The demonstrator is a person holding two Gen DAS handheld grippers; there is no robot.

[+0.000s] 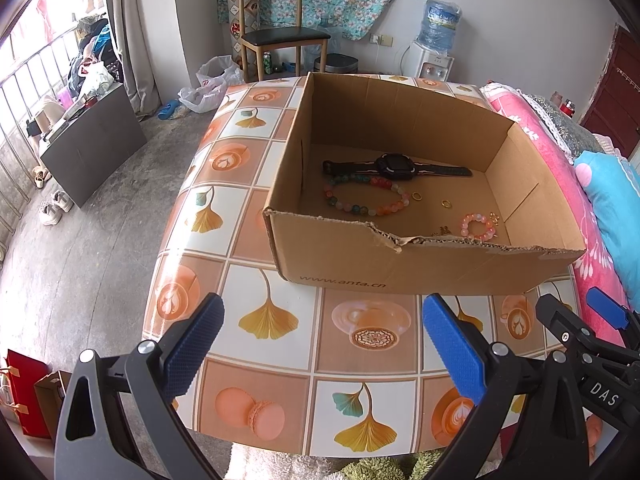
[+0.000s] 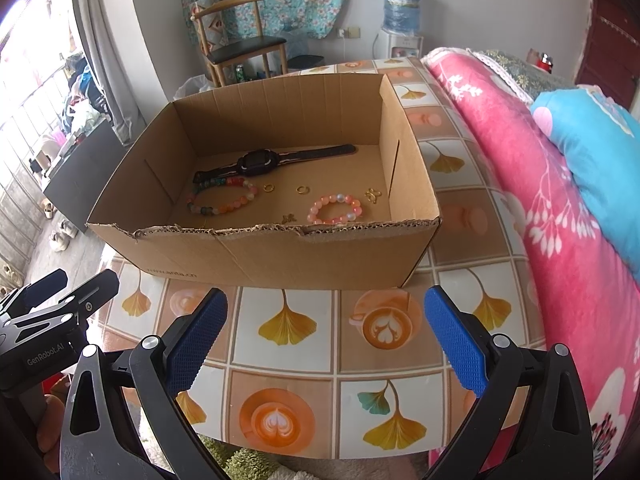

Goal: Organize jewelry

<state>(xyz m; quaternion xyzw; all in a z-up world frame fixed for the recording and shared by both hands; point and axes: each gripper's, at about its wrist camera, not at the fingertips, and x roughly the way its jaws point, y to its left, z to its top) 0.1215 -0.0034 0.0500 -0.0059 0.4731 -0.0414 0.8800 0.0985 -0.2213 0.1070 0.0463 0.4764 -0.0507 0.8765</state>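
An open cardboard box stands on the patterned table. Inside lie a black watch, a long multicolour bead bracelet, a small pink bead bracelet, two gold rings and small gold charms. My left gripper is open and empty, over the table in front of the box. My right gripper is open and empty, also short of the box's near wall.
The table's cloth has ginkgo and coffee prints. A bed with a pink blanket and a blue pillow borders the table's right side. A chair and a water dispenser stand beyond.
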